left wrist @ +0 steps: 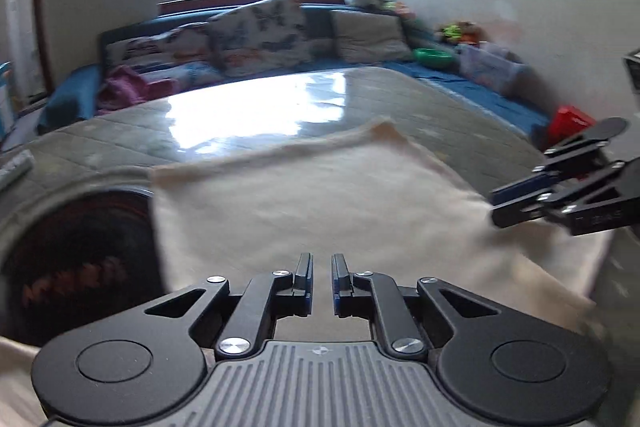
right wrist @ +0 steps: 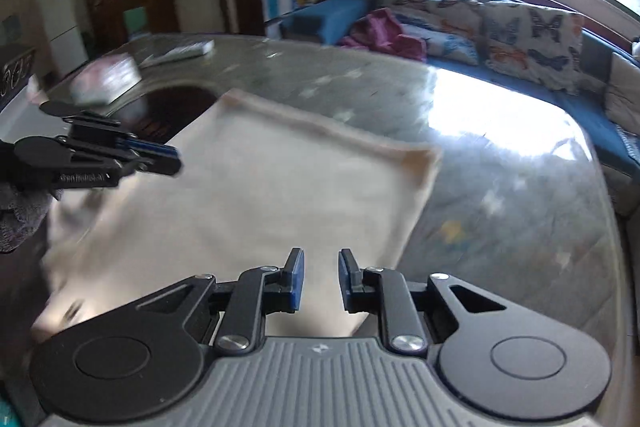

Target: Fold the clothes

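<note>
A cream cloth (left wrist: 320, 199) lies spread on the glossy table, blurred by motion; it also shows in the right wrist view (right wrist: 256, 203). My left gripper (left wrist: 321, 267) is open with a narrow gap, empty, over the cloth's near edge. It shows from the side in the right wrist view (right wrist: 168, 159) at the cloth's left edge. My right gripper (right wrist: 321, 263) is open and empty over the cloth's near right part. It shows in the left wrist view (left wrist: 496, 207) at the cloth's right edge.
The table (left wrist: 256, 115) has a quilted cover under glass, with glare. A dark round opening (left wrist: 80, 247) lies left of the cloth. A remote (right wrist: 180, 53) and a box (right wrist: 106, 77) sit at the table's far side. A blue sofa (right wrist: 520, 39) with cushions runs behind.
</note>
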Motion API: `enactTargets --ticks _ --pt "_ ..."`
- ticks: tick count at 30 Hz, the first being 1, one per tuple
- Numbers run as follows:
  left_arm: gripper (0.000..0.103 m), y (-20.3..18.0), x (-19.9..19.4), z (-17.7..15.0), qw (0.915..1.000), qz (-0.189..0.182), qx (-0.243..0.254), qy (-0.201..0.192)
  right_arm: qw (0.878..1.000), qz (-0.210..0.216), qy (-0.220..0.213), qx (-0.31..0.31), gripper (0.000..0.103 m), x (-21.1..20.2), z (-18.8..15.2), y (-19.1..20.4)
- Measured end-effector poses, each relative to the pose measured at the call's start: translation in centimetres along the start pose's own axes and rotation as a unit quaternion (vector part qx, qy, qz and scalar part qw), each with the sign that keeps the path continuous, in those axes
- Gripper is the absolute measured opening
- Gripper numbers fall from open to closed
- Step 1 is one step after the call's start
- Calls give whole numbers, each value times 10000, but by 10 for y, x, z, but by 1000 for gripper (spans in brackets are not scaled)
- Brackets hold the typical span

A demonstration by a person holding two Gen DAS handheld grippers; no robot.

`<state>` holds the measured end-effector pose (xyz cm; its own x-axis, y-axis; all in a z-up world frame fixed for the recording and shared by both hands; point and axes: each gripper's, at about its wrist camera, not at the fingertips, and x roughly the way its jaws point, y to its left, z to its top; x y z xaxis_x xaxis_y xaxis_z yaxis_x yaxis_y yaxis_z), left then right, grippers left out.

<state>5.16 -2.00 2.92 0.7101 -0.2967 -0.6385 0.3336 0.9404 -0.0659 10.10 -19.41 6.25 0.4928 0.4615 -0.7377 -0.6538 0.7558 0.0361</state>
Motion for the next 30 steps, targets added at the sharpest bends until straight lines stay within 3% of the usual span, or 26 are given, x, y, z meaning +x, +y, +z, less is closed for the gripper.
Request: enactTargets --ticks 7,10,16,18,21,24,30 --pt "13 -42 -9 -29 9977 -183 650 95 9997 -253 -54 -39 18 -26 -57 31" --pt "13 -43 -13 -27 9979 -195 609 62 9969 -410 -355 574 18 -50 -71 21" --pt "14 -70 -17 -16 9959 -469 753 -164 9703 -1533 -668 1749 25 -91 -112 -28" --pt "14 -83 -13 -15 9947 -569 849 -148 9528 -2095 -674 2093 28 -103 -132 -47" --pt "14 -103 -7 -14 9924 -718 992 -125 9288 -2576 -685 2574 34 -114 -153 -67" --pt "14 -115 0 -17 9906 -804 1106 -50 9157 -2651 -792 2914 35 -122 -167 -79" --pt "14 -125 7 -23 9889 -819 1234 75 9053 -2632 -865 3221 36 -115 -176 -89"
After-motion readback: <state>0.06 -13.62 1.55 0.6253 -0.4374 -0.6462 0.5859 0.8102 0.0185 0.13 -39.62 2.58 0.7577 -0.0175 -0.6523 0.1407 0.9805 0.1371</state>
